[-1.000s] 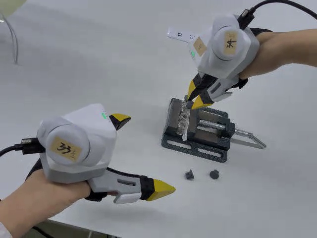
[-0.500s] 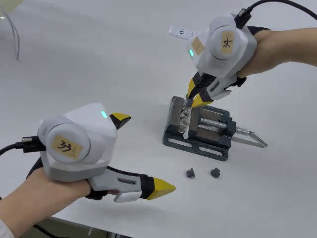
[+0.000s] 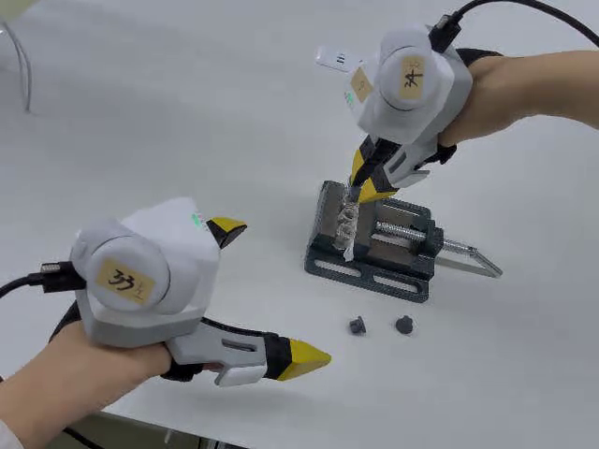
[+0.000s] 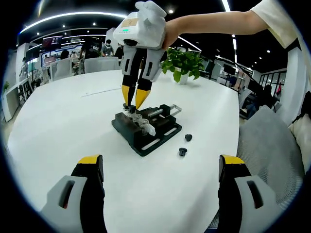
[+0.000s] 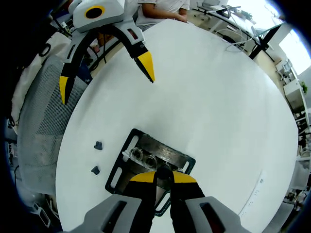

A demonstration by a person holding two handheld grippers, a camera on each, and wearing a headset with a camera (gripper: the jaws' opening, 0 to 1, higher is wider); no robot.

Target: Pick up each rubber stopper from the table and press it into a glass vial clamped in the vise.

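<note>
Right tongs (image 5: 164,177) pinch a dark stopper (image 5: 164,173) just above the vials (image 5: 143,157) held in the vise (image 3: 374,253). Left tongs (image 4: 160,162) are spread, well aside. Two spare stoppers (image 3: 357,326) lie between them and the vise. The vials stand upright, mouths toward the right tongs. Recommendation: centre the stopper on one mouth and press straight down the vial's axis, without tilt.

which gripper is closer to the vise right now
Right. The right gripper is directly above the vise, its tips at the clamped vials, apparently pinching a stopper. The left gripper hangs open, well off to the side, nearer the person.
</note>
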